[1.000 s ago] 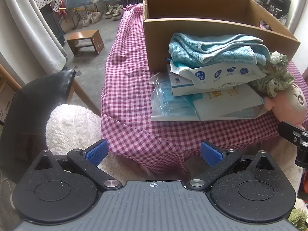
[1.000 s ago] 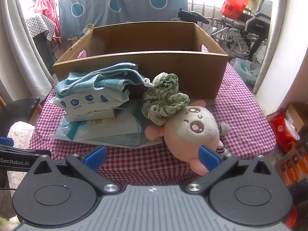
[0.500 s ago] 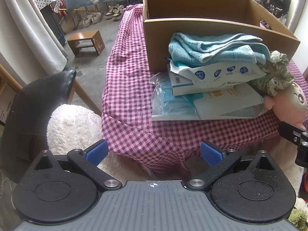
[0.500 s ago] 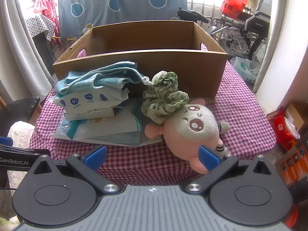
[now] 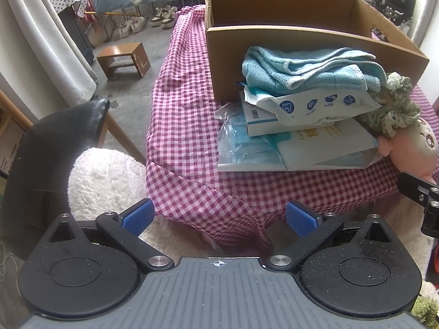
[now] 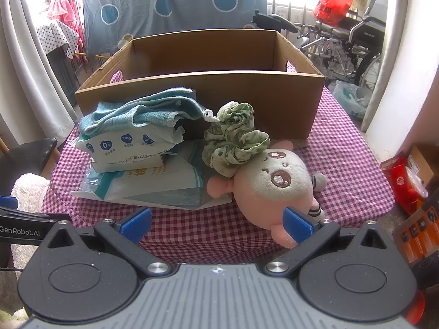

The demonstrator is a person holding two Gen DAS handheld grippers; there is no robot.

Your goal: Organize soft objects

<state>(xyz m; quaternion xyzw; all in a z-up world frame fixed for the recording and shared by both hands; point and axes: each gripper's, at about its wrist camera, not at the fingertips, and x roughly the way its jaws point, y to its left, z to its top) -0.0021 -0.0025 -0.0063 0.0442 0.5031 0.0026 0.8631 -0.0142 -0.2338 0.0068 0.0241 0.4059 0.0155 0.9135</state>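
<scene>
Since a second ago, both of your views have crept slightly closer to the bench [image 6: 354, 164], and nothing on it has shifted. Your left tongs [image 5: 219, 216] are spread wide and empty, held off the near left corner of the checked cloth. Your right tongs [image 6: 216, 222] are also spread and empty, at the near edge, with the right pad just in front of the pink plush toy [image 6: 274, 189]. A green scrunchie [image 6: 236, 139] rests against the toy's head. Left of it, a blue knitted cloth [image 6: 137, 112] tops a pile of tissue packs [image 6: 129, 148] and plastic-wrapped packets [image 5: 247, 148]. Behind everything, along the far edge, stands an open cardboard box [image 6: 219, 93].
</scene>
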